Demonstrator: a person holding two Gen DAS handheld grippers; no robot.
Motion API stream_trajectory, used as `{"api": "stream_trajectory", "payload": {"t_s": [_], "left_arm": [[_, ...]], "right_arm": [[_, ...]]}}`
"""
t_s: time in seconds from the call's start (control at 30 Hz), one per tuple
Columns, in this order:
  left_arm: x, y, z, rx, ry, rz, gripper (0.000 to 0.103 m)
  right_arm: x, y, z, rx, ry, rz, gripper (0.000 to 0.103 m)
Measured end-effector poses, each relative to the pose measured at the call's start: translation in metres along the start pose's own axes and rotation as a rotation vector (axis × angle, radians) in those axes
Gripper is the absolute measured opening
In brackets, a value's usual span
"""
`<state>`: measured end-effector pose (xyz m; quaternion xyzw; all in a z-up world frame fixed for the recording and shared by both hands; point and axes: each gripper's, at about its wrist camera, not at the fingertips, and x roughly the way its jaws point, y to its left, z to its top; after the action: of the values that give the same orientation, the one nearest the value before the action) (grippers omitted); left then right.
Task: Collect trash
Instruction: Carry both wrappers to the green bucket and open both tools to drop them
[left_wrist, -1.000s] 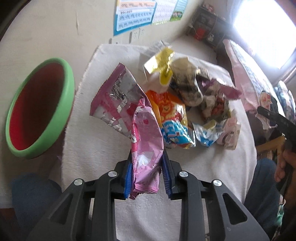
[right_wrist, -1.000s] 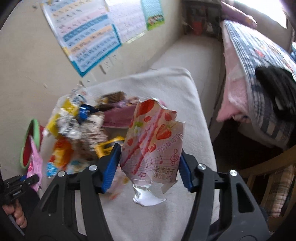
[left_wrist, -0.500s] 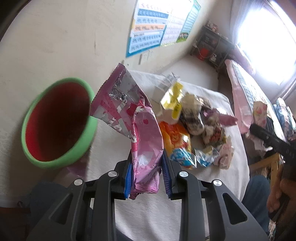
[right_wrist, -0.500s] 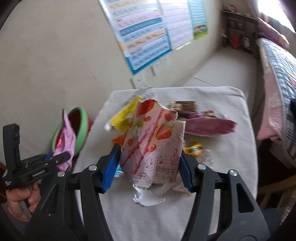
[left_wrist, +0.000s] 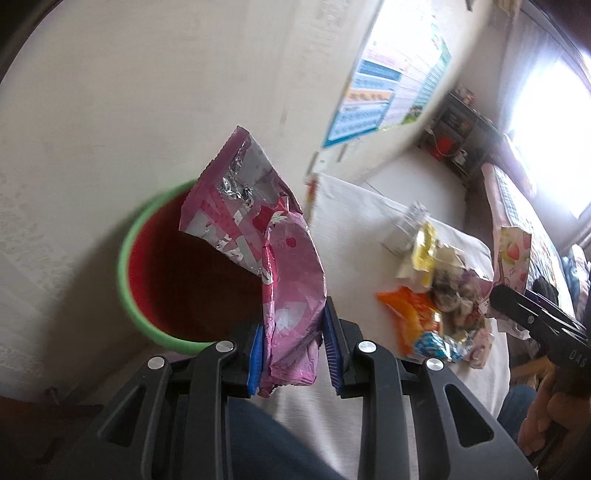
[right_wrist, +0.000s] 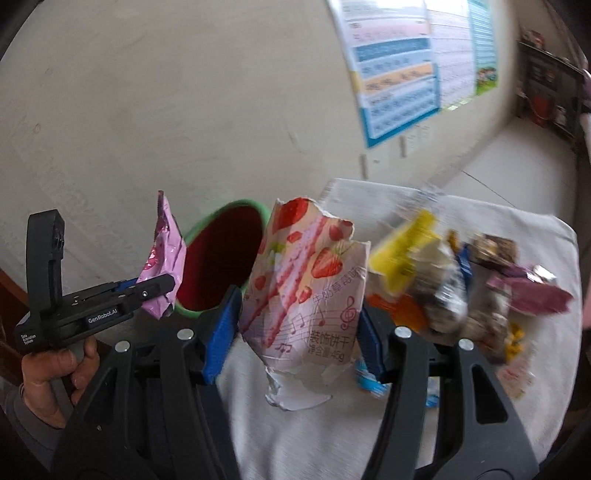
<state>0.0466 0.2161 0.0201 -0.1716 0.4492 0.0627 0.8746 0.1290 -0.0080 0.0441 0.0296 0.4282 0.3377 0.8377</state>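
Crinkly pink foil wrapper (left_wrist: 291, 291) pinched in left hand-held gripper (left_wrist: 293, 354), torn strawberry-print packet (right_wrist: 306, 291), perhaps paper, in right (right_wrist: 295, 336)

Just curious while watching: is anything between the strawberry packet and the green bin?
Nothing. In the right wrist view the strawberry packet overlaps the green bin directly; the pink wrapper hangs off to the side.

A white-clothed table (right_wrist: 480, 417) carries a heap of crumpled snack wrappers (right_wrist: 443, 288).
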Motion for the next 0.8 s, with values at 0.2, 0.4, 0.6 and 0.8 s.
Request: {"api": "stream_trajectory", "payload": {"t_s": [0.2,0.4,0.6,0.8], "left_arm": [[-0.011,0.032,0.006,-0.01,-0.013,-0.024,0.026],[-0.013,0.054,0.01,-0.013,-0.016,-0.035,0.026],[0.001,0.069,0.018,-0.029,-0.002,-0.041,0.028],[0.022,0.08,0.027,-0.042,0.017,-0.046,0.029]], "right_arm": [[0.028,0.043,0.023,-0.049,0.007,0.052,0.057],[0.061,0.075,0.044,-0.078,0.031,0.075,0.058],[0.102,0.085,0.054,-0.082,0.076,0.07,0.058],[0.135,0.088,0.059,-0.092,0.118,0.063,0.058]]}}
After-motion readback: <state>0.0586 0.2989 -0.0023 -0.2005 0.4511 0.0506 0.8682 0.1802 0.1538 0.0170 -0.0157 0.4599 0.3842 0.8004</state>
